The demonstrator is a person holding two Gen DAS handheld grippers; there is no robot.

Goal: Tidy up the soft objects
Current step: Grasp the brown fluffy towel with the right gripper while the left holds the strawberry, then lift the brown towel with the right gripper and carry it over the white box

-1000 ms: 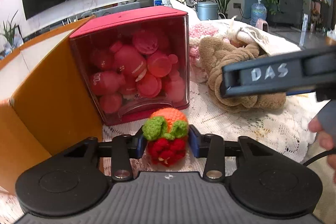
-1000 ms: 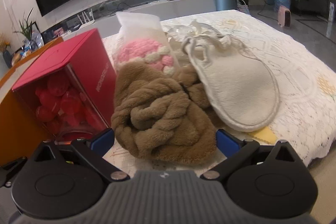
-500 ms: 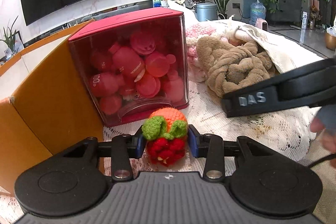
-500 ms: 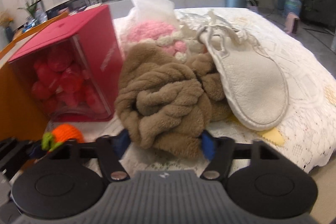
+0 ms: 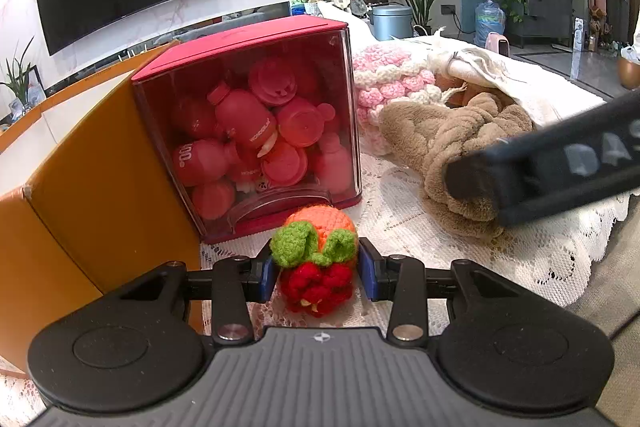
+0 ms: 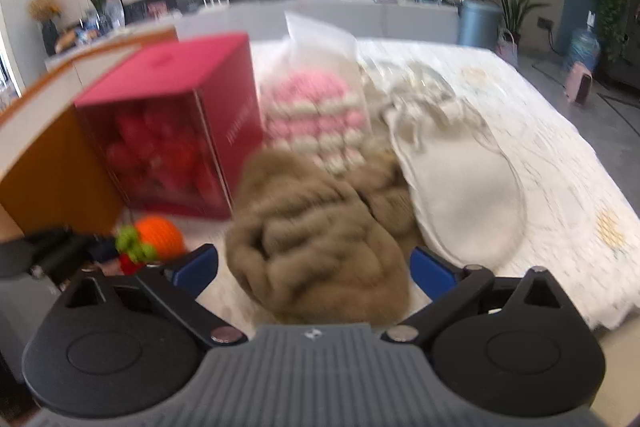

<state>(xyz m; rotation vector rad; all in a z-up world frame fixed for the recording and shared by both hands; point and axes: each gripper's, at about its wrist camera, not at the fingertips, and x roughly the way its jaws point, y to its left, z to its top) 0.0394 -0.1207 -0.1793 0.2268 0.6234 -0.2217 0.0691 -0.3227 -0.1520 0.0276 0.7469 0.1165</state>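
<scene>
Nearest to you, your left gripper (image 5: 316, 273) is clamped on the crocheted fruit (image 5: 314, 251) — orange ball, green leaves, red berries — just over the near edge of the lace-covered surface (image 5: 500, 247). Your right gripper (image 6: 314, 267) is spread wide, a blue pad on each side of the brown plush bundle (image 6: 320, 239); the view is blurred, so you cannot tell whether the pads touch it. The bundle lies near the front edge. Just behind the fruit stands the red box (image 5: 248, 139), its clear front showing red bottles and caps, with an orange panel (image 5: 76, 187) against its left side. Behind the bundle lie a pink-and-white knit (image 6: 316, 115) and — to its right — a cream drawstring pouch (image 6: 460, 187) resting partly on the bundle.
</scene>
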